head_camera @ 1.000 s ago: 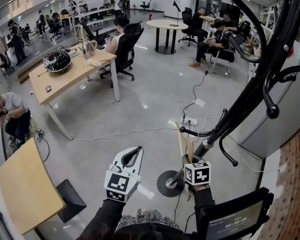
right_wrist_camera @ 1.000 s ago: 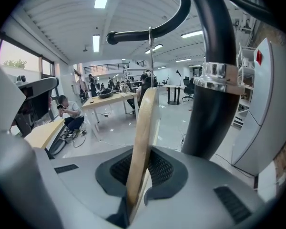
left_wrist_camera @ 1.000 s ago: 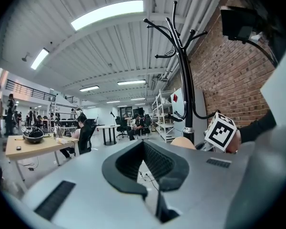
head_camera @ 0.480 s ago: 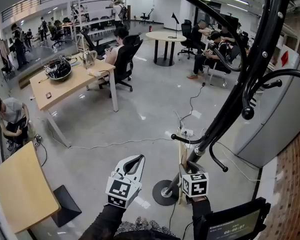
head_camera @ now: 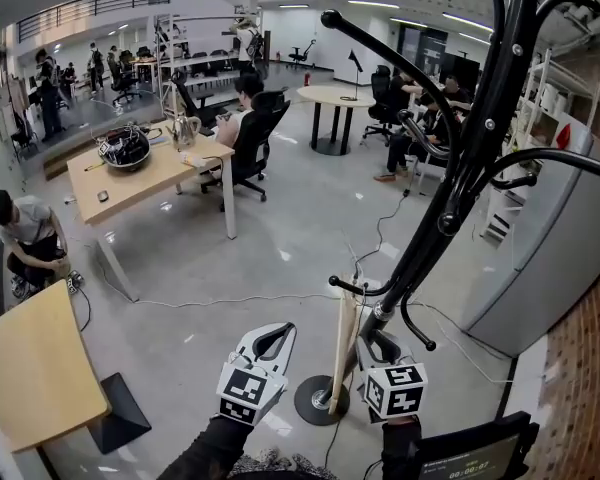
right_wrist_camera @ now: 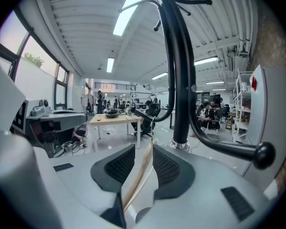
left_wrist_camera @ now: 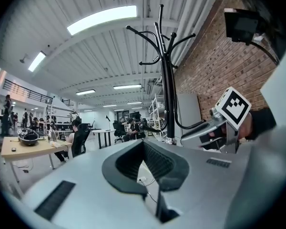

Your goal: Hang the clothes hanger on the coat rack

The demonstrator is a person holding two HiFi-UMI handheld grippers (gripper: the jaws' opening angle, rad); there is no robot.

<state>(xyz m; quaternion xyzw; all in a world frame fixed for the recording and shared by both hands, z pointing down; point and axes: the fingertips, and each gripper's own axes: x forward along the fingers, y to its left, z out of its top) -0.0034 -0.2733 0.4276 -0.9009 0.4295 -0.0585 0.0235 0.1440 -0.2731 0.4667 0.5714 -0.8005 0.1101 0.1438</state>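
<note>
The right gripper [head_camera: 372, 340] is low beside the rack [head_camera: 472, 143]. Its fingers have just been opening and now stand released, with the hanger [head_camera: 342, 343] between them. In the right gripper view a sliver of gap shows on the right of the wood. On the left the gap is hard to make out.

The hanger is seen edge-on, a thin pale wooden strip, so its full shape is hidden. In the head view it stands nearly upright just left of the pole. Its top reaches a low arm of the rack and its lower end crosses in front of the round base. Its hook is too small to make out, so I cannot tell whether it sits over that arm.

The left gripper [head_camera: 280, 328] is well apart to the left, its fingers clenched tip to tip on nothing.

The rack's crown is cut off by the top edge of the head view. Both sleeves and a dark screen [head_camera: 470, 453] are cut off at the bottom edge.
</note>
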